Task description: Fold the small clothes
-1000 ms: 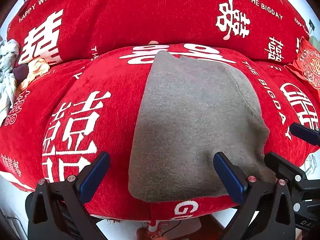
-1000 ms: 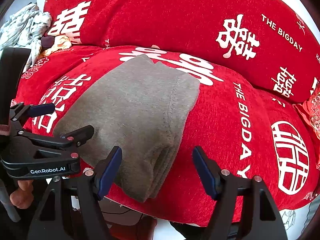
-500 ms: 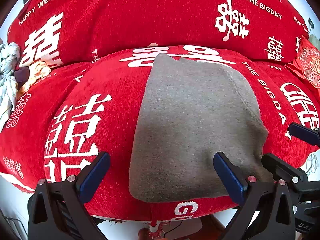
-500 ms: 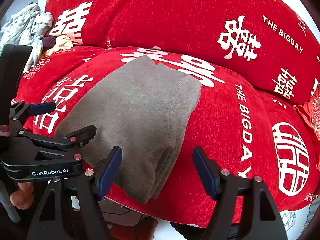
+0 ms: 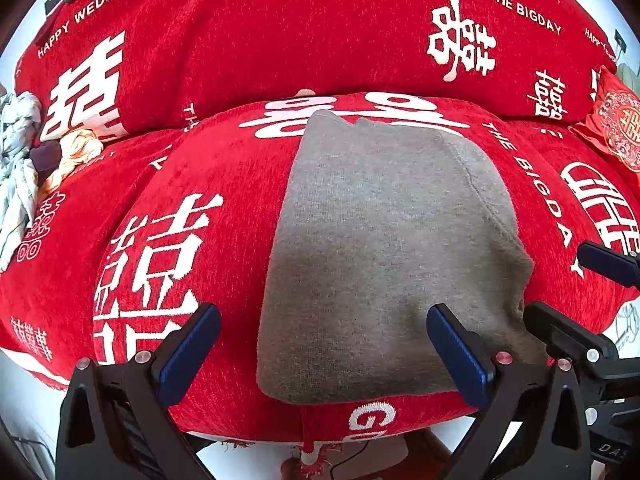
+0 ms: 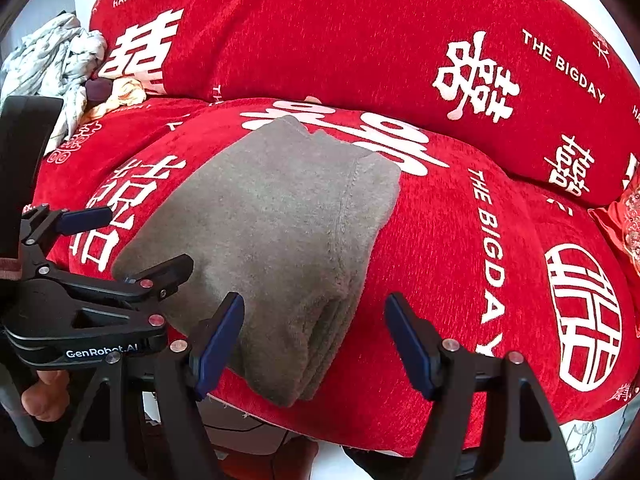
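Both jaws wide apart, gripping nothing: left gripper [image 5: 324, 354] and right gripper [image 6: 314, 340] side by side, tilted down over the near edge of the folded grey garment [image 5: 384, 248], flat on the red sofa cushion [image 5: 224, 184].

The folded grey knit garment [image 5: 384, 248] lies on the red printed seat cushion [image 5: 200, 184], near its front edge. Behind stands the red printed back cushion [image 5: 280, 40]. The crumpled pale clothes [image 6: 56, 64] lie far left.

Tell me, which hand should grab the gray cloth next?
Probably the right gripper: it hangs open just at the folded gray cloth's thick layered edge. The left gripper, also open, sits over its flat middle.
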Motion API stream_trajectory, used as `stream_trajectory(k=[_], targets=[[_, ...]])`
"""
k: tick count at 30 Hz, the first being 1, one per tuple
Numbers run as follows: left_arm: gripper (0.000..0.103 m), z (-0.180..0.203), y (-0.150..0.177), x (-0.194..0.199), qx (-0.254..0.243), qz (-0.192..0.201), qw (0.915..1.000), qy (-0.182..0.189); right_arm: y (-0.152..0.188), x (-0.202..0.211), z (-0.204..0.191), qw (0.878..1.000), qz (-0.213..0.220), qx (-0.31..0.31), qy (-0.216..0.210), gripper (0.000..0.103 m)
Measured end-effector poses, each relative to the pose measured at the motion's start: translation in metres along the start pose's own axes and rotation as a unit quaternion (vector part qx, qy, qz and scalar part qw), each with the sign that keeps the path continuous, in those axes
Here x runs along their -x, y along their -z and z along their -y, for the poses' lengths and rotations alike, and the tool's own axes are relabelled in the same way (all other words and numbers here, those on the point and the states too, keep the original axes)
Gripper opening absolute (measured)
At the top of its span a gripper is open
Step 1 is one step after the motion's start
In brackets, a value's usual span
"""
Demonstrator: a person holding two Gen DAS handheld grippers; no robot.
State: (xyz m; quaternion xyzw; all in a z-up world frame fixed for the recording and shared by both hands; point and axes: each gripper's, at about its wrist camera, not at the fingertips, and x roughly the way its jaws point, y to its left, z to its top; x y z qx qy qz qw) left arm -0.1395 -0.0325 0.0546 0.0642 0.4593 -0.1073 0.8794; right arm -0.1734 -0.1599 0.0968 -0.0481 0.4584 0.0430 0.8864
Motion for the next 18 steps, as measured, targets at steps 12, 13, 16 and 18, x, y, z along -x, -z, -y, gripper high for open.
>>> stream_trajectory(k=[12,13,16,18], targets=[[0.103,0.004,0.0,-0.001,-0.004,-0.008,0.9999,-0.004,0.004,-0.002,0.008,1.0,0.003,-0.012,-0.008,0.076],[0.103,0.005,0.0,-0.001,-0.005,-0.009,0.9999,-0.006,0.005,-0.002,0.011,1.0,0.004,-0.014,-0.009,0.076],[0.103,0.009,-0.001,-0.001,-0.009,-0.01,0.9999,-0.009,0.007,-0.003,0.017,1.0,0.005,-0.021,-0.011,0.076],[0.103,0.013,-0.001,-0.001,-0.012,-0.01,0.9998,-0.012,0.008,-0.004,0.021,1.0,0.005,-0.026,-0.013,0.076]])
